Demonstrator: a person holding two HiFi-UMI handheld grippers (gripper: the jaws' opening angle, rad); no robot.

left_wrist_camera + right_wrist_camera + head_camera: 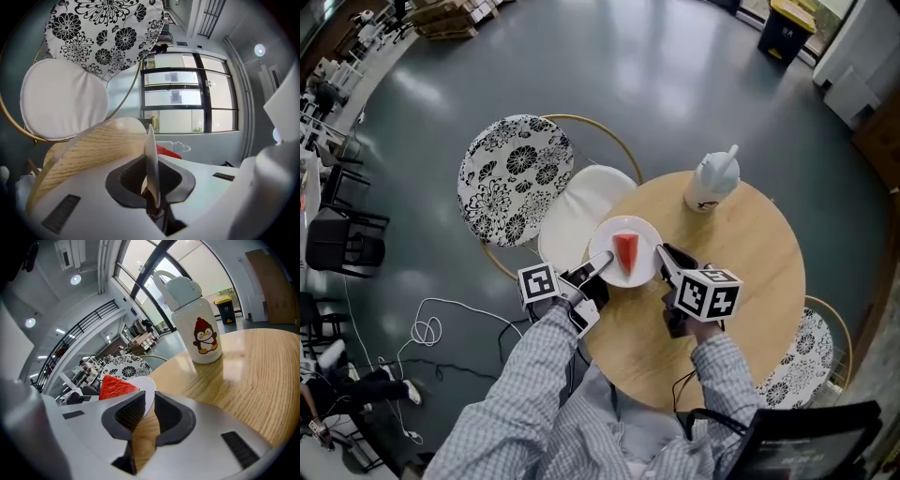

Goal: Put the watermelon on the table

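Both jaws — plate rim point(645, 234) (watermelon point(625, 251) between)

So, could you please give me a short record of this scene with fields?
plate: white, at the edge of the table on the person's left; resting or lifted, cannot tell
watermelon: red slice on the plate
left gripper: shut on the plate's left rim
right gripper: shut on the plate's right rim
bottle: white, penguin picture, upright on the table
chair: white seat, flowered back, beside the table
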